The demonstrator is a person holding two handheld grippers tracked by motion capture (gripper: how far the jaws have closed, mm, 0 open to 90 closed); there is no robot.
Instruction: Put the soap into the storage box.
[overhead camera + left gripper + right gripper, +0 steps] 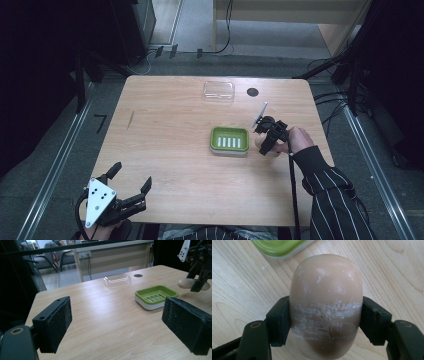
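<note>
right gripper [325,322] clamps a tan soap bar [325,305] across its short width, the bar's long axis running out ahead between the jaws. green soap dish [229,140] lies just beside it, toward the table's middle, nothing between them (its clear lid [219,90] sits well beyond). left gripper [131,190], jaws wide and empty, waits far off at the near edge.

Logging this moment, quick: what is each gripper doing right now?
Left gripper: open, nothing between its jaws.
Right gripper: shut on the bar of soap, beside the green soap dish.
</note>
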